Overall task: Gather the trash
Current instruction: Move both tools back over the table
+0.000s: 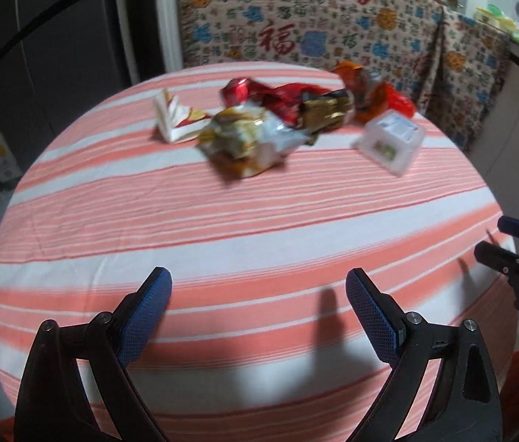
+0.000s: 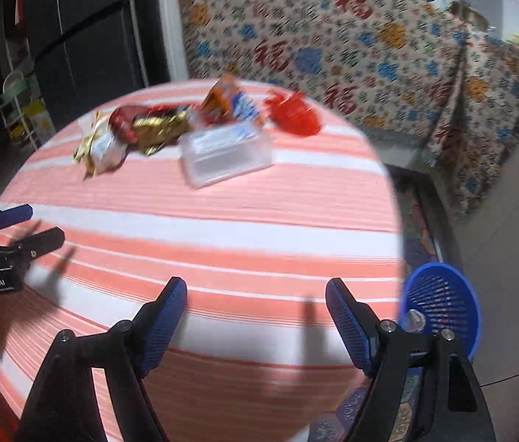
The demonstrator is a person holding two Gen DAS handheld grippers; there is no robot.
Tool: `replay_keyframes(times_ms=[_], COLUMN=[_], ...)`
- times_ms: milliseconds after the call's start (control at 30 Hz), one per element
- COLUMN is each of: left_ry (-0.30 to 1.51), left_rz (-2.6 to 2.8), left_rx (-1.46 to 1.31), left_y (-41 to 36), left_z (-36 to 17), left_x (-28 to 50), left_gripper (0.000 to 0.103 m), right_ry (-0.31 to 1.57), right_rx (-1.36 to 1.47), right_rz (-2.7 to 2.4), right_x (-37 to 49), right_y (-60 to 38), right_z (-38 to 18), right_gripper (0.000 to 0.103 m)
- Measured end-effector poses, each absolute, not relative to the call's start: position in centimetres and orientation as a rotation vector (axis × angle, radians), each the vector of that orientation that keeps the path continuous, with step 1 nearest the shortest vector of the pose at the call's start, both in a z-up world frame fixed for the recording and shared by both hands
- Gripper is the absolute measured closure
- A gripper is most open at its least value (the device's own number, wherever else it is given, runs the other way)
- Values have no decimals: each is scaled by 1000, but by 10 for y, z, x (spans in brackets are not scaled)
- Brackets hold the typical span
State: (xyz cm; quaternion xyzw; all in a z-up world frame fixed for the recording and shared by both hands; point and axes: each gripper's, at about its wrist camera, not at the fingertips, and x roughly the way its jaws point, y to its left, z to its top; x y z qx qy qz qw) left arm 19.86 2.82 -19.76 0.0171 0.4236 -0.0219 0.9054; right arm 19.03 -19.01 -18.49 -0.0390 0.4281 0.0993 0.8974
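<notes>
Right wrist view shows the right gripper (image 2: 255,313) with jaws spread wide and empty above the striped surface (image 2: 259,228), and the left gripper (image 1: 259,309) is likewise wide open and holding nothing. Beyond the clear plastic box (image 2: 228,153) lies a pile of crumpled wrappers (image 2: 148,129). Down past the surface's edge, well apart from the box, stands the blue basket (image 2: 443,309). Light foil could slip from the jaws, or a reach could knock the box off.

round table in a pink-and-white striped cloth (image 1: 185,228) — crumpled wrappers (image 1: 244,140) and a clear plastic box (image 1: 388,140) on top.
</notes>
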Motion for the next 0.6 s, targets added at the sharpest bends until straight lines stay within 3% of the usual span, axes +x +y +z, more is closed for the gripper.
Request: replay_keyframes(times_ms=[233,600], left_ry=[916,921], left_rz=[-32,-34], left_rx=[44,62], left_y=[42,49], left_z=[-208,-207], left_x=[219,272], left_gripper=[2,0], right_ry=[918,926], right_rx=[-104,-64], right_rz=[205,155], right_x=[211,263], right_y=[-160,-151], right_z=[-204,-206], right_gripper=[22,0])
